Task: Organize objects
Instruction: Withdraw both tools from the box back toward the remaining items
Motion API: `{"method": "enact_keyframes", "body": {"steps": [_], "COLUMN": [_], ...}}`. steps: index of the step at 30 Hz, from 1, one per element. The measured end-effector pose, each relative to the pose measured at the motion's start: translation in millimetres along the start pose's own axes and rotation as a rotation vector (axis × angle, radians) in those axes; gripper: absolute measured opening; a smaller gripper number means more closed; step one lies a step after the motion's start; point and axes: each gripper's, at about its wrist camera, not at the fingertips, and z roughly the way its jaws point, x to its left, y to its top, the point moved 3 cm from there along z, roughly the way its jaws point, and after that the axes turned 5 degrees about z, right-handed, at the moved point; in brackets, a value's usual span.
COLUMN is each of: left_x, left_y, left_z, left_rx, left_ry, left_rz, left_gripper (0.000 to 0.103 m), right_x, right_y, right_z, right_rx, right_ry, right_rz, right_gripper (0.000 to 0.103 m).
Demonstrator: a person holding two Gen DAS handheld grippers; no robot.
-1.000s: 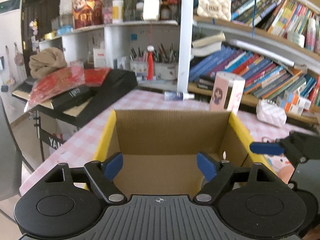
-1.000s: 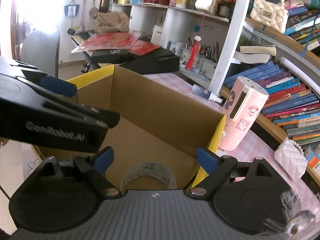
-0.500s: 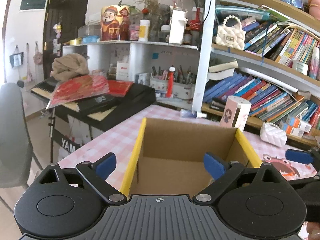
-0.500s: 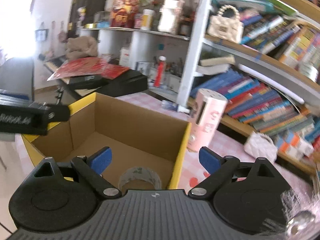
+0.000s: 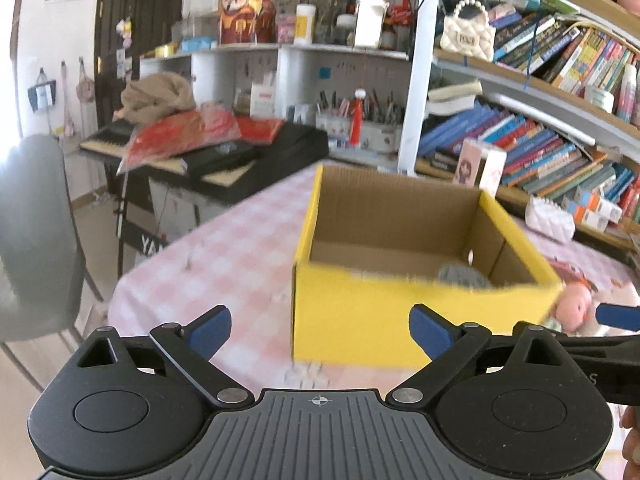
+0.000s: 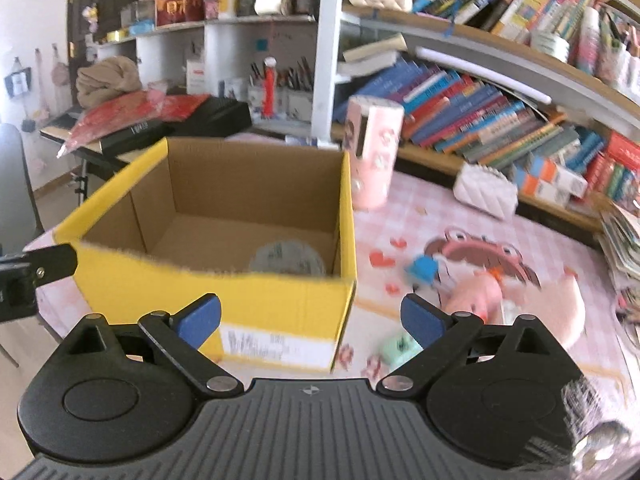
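Cardboard box (image 6: 216, 240) stands near the worktop (image 5: 224, 252) left edge, now fully ahead of both tools instead of beneath them. Left tool (image 5: 320, 330) and right tool (image 6: 310, 318) are spread, empty. Tape roll (image 6: 286, 258) inside is half hidden by the blurred near wall.

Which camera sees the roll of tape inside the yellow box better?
The right wrist view. There the tape roll lies on the floor of the yellow box, and its round top shows above the near wall. In the left wrist view the near wall hides most of it, leaving only a blurry grey sliver.
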Motion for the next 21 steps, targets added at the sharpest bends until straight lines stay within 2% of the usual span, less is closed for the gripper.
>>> {"method": "enact_keyframes", "body": {"steps": [6,21], "left_x": [5,-7], "left_y": [-25,-57], "left_z": [-17,-46], "left_rx": [0.057,0.104], "left_ry": [-0.008,-0.043], "left_rz": [0.007,0.075], "left_gripper": [0.097,0.097], "right_x": [13,7], "right_y": [-28,-71], "right_z": [-23,-58], "right_rx": [0.021,0.077], "right_ry": [-0.012,-0.044], "right_rz": [-0.032,0.014], "right_gripper": [0.100,0.101]}}
